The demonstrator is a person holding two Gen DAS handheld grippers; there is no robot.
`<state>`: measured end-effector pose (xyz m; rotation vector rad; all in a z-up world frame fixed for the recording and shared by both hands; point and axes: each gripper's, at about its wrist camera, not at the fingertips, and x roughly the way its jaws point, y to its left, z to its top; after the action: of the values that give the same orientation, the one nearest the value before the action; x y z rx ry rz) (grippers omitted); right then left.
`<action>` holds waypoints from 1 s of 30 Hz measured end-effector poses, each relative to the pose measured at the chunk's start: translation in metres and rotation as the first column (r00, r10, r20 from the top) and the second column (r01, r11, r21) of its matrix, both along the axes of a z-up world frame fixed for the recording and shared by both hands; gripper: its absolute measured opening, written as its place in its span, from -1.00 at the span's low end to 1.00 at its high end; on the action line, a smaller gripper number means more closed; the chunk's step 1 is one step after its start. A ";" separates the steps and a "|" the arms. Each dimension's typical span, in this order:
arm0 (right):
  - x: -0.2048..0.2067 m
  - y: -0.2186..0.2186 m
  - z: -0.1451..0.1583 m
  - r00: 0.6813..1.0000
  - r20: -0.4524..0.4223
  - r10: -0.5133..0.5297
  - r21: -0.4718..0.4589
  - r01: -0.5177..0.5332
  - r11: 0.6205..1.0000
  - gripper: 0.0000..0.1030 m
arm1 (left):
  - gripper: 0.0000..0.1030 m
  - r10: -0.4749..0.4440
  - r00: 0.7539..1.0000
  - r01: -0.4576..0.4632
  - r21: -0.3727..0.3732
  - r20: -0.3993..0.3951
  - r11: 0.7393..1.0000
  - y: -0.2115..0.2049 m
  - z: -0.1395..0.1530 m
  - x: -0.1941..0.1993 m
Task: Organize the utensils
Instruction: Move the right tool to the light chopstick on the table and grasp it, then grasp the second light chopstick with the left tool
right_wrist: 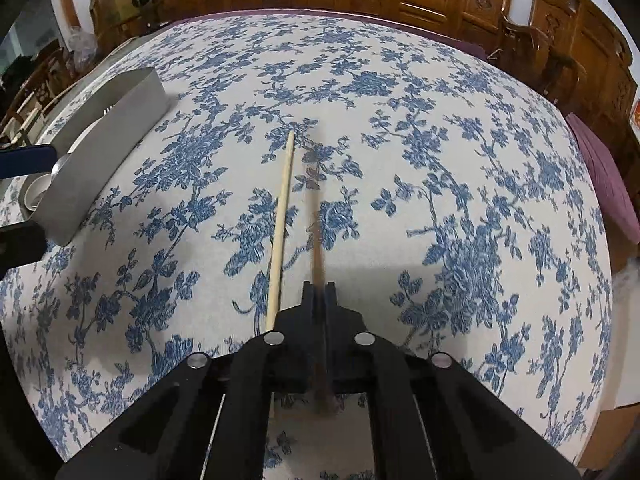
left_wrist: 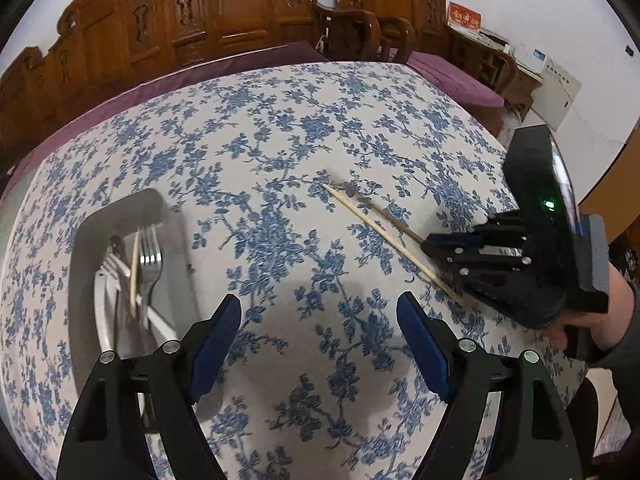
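A grey tray (left_wrist: 84, 232) at the left of the table holds metal forks (left_wrist: 149, 258), a white utensil (left_wrist: 102, 312) and a light wooden chopstick (left_wrist: 134, 276). My left gripper (left_wrist: 320, 332) is open and empty, just right of the tray. My right gripper (right_wrist: 319, 286) is shut on a dark brown chopstick (right_wrist: 316, 224), which is blurred and points forward; it also shows in the left wrist view (left_wrist: 394, 222). A light wooden chopstick (right_wrist: 282, 224) lies on the cloth just left of it, also seen in the left wrist view (left_wrist: 384, 232). The tray (right_wrist: 104, 152) sits at far left.
The table wears a blue floral cloth (left_wrist: 280, 152). Carved wooden chairs (left_wrist: 200, 16) stand along the far side, with purple cushions (left_wrist: 452, 76). A white bowl (right_wrist: 34, 194) sits by the tray's near end. The table edge falls away at right.
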<state>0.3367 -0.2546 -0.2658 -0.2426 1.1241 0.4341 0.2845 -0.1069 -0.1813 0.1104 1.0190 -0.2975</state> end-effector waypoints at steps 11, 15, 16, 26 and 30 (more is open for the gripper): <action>-0.027 -0.054 0.016 0.995 0.013 -0.099 0.083 0.098 0.992 -0.90 | 0.49 0.009 0.999 -0.009 0.014 -0.040 1.000 -0.053 -0.029 0.031; -0.036 -0.067 0.023 0.992 0.027 -0.121 0.095 0.118 0.989 -0.90 | 0.49 0.022 0.997 -0.020 0.030 -0.068 0.999 -0.073 -0.043 0.043; -0.038 -0.070 0.025 0.992 0.031 -0.124 0.096 0.121 0.988 -0.90 | 0.49 0.024 0.997 -0.022 0.032 -0.073 0.999 -0.076 -0.046 0.045; -0.048 -0.087 0.032 0.986 0.044 -0.159 0.117 0.153 0.981 -0.89 | 0.41 0.041 0.995 -0.032 0.094 -0.094 0.995 -0.101 -0.066 0.056; -0.052 -0.085 0.035 0.986 0.048 -0.160 0.118 0.153 0.981 -0.89 | 0.24 0.045 0.993 -0.035 0.099 -0.108 0.995 -0.102 -0.072 0.056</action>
<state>0.2849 -0.3400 -0.2309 -0.0656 1.0497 0.3479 0.3410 -0.2088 -0.2536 0.1624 1.1442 -0.2194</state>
